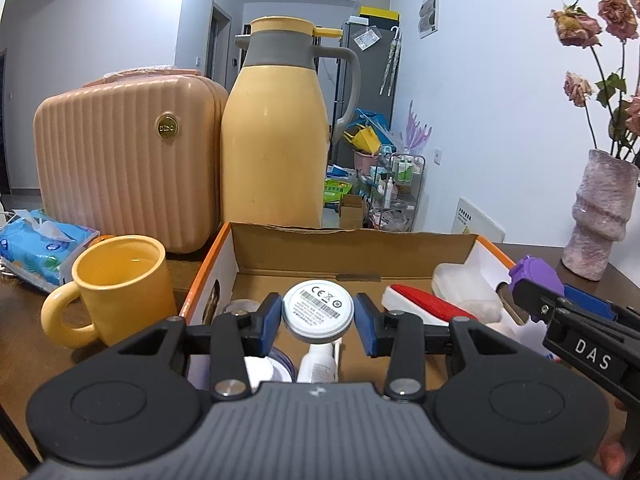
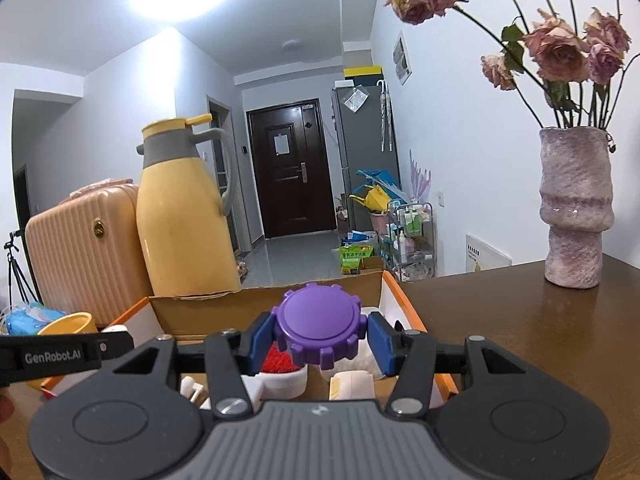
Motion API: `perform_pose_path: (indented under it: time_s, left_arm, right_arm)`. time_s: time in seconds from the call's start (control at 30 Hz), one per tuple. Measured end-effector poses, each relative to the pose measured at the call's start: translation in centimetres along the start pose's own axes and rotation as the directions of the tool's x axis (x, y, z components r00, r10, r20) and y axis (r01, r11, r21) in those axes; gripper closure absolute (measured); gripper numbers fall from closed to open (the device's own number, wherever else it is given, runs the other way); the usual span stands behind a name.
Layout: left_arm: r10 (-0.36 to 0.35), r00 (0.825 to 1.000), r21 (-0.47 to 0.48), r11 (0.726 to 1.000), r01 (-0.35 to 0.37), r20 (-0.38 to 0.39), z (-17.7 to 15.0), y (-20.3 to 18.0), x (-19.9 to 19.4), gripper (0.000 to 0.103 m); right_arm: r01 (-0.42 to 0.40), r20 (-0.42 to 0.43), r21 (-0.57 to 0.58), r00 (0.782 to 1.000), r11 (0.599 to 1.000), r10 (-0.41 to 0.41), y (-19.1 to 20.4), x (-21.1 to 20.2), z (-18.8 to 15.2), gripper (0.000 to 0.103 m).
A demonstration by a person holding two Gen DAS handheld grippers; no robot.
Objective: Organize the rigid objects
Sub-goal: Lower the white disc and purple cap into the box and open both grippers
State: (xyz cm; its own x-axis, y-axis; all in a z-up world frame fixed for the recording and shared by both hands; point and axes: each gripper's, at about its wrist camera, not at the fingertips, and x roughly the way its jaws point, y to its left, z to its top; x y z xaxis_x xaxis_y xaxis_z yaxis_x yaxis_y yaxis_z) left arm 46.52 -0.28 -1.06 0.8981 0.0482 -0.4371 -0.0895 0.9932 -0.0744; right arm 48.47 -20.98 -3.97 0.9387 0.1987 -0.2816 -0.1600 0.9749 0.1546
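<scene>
above open cardboard box (image 1: pixel 352 248) on brown table (image 2: pixel 520 320): left tool (image 1: pixel 318 318) pinching white round disc (image 1: pixel 318 308), right tool (image 2: pixel 320 338) pinching purple ridged cap (image 2: pixel 320 326). risks: slipping from slight edge grips, knocking the yellow mug (image 1: pixel 120 284), clashing tools.

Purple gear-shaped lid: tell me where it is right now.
The purple gear-shaped lid is clamped in the right gripper, held over the right part of the open cardboard box, above the red brush.
</scene>
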Motion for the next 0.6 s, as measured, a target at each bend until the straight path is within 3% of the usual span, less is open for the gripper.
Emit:
perform_pose_path:
  time_s: [0.33,0.4,0.47,0.6]
  left_arm:
    - [-0.004,1.0,0.02,1.0,0.004,-0.023,0.4,0.2,2.7,0.062]
    - [-0.008,1.0,0.025,1.0,0.008,-0.025,0.4,0.2,2.9,0.054]
    - [-0.011,1.0,0.022,1.0,0.011,-0.023,0.4,0.3,2.9,0.028]
    - [0.011,1.0,0.015,1.0,-0.012,0.028,0.5,0.5,2.0,0.008]
  right_arm:
    - [-0.026,-0.059,-0.037,0.998,0.999,0.024,0.0,2.3,0.2,0.052]
    - [-0.019,-0.06,-0.033,0.998,0.999,0.017,-0.2,2.4,0.3,0.052]
    - [-0.018,-0.058,-0.026,0.998,1.0,0.016,-0.4,2.3,0.5,0.05]
    - [-0.011,-0.044,-0.005,0.999,1.0,0.011,-0.9,2.0,0.6,0.018]
